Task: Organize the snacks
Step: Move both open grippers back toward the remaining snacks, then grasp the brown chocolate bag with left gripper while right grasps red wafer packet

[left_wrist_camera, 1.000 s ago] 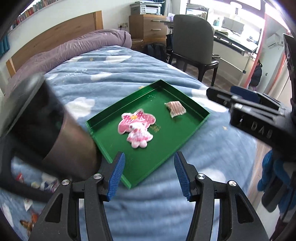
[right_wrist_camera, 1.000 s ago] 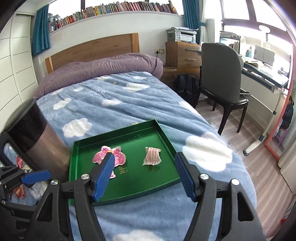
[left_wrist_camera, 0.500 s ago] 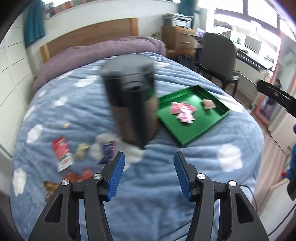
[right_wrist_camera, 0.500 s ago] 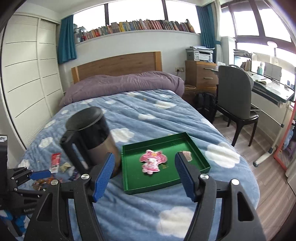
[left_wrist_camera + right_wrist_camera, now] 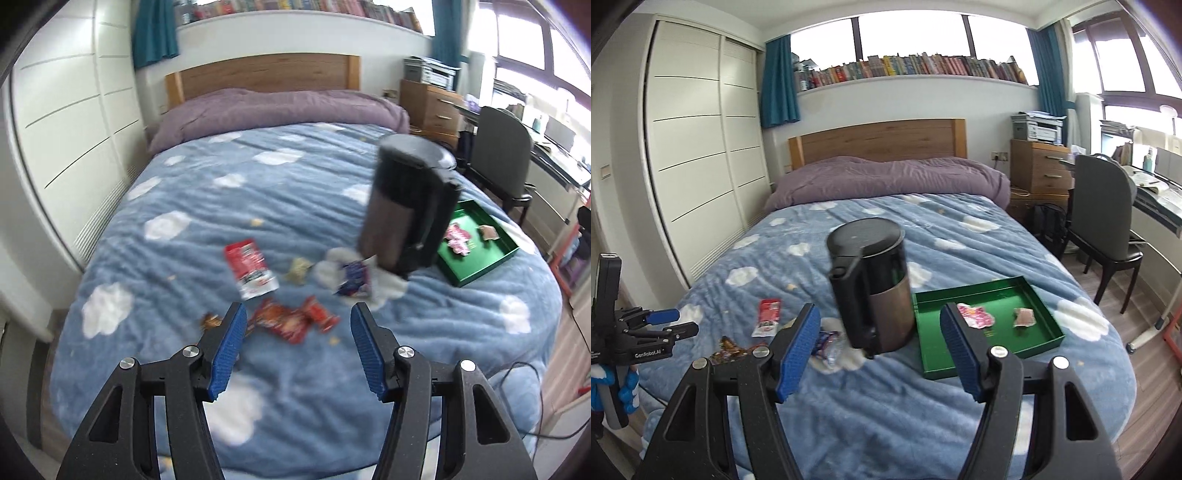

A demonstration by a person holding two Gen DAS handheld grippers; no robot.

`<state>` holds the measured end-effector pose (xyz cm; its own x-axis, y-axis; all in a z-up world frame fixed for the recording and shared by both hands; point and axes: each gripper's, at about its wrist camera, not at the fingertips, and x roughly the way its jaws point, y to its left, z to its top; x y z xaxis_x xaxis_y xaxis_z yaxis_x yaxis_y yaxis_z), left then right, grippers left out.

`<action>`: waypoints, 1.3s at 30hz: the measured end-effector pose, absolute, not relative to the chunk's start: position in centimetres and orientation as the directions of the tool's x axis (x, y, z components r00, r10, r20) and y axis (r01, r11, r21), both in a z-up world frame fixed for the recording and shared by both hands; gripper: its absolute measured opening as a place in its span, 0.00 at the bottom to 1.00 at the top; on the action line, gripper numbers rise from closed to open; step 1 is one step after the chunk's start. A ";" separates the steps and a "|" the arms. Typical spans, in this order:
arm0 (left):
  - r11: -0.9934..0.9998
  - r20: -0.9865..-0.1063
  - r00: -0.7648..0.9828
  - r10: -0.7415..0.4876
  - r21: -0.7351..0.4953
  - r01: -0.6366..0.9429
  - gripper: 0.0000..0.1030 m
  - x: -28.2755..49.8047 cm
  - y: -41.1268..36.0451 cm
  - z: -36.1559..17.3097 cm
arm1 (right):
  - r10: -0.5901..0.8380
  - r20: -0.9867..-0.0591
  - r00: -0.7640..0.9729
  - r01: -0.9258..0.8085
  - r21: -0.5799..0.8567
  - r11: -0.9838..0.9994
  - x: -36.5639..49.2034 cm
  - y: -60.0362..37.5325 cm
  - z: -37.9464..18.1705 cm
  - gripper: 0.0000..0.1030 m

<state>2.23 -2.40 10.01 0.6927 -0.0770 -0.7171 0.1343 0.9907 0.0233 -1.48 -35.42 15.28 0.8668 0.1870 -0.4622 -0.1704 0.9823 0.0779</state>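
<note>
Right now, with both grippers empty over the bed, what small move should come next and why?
Probably lower the left gripper onto the red snack packet lying just ahead between its open fingers. Only two snacks sit in the green tray, several loose ones still lie on the blanket left of the dark canister, and the right gripper is also open, holding nothing.

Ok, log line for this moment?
left gripper: open, empty | right gripper: open, empty | green tray: two snacks inside | loose wrappers on blanket beside kettle
</note>
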 end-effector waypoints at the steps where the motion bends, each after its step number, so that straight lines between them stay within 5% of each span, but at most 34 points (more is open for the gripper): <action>1: 0.993 -0.721 0.690 -0.065 0.023 0.118 0.51 2.0 -1.4 9.7 | 0.194 -0.462 0.865 -0.178 0.079 0.981 -1.6 -34.8 15.2 1.00; 16: 1.000 -0.783 0.623 -0.007 -0.009 0.000 0.51 0.3 7.8 3.7 | 0.264 -0.554 0.790 -0.283 0.054 0.958 -1.0 -27.5 10.9 1.00; 39: 0.994 -0.871 0.488 -0.058 -0.004 0.111 0.51 7.5 8.1 -3.9 | 0.322 -0.774 0.545 -0.431 0.071 0.900 7.7 -17.6 -1.6 1.00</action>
